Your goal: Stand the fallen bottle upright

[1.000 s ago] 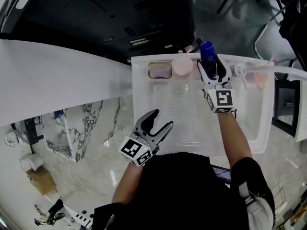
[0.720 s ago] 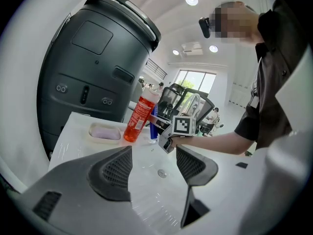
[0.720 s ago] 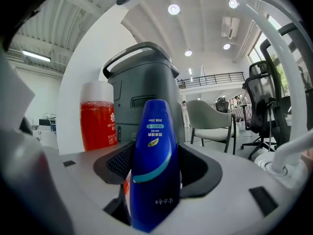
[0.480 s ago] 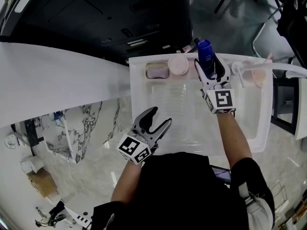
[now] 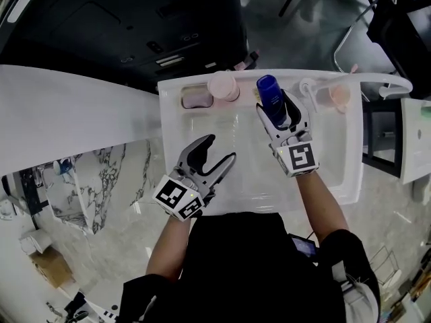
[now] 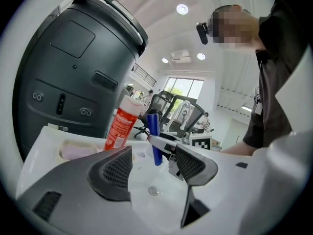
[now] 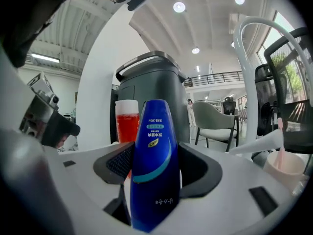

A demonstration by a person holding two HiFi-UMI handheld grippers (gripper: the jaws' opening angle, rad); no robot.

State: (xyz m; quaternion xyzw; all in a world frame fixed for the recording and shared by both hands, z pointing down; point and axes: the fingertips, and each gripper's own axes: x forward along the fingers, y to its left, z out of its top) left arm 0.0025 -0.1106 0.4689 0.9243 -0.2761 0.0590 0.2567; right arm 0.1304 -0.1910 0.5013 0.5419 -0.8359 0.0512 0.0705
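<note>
Since a second ago the right gripper (image 5: pixel 275 106) has drawn the blue bottle (image 5: pixel 269 89) back from the rear ledge of the sink (image 5: pixel 170 130) toward the person, and the left gripper (image 5: pixel 221 148) has edged in over the sink's near left part. In the head view the bottle sits just in front of that ledge, between the red bottle (image 5: pixel 222 86) and the tap (image 5: pixel 306 89) standing there. The bare bowl below offers open room. The left gripper view shows those jaws spread wide with nothing between them, probably kept ready to steady. The right gripper view shows the pads pressing both flanks of the bottle at mid-body and holding it upright, likely so it can be lowered straight.
</note>
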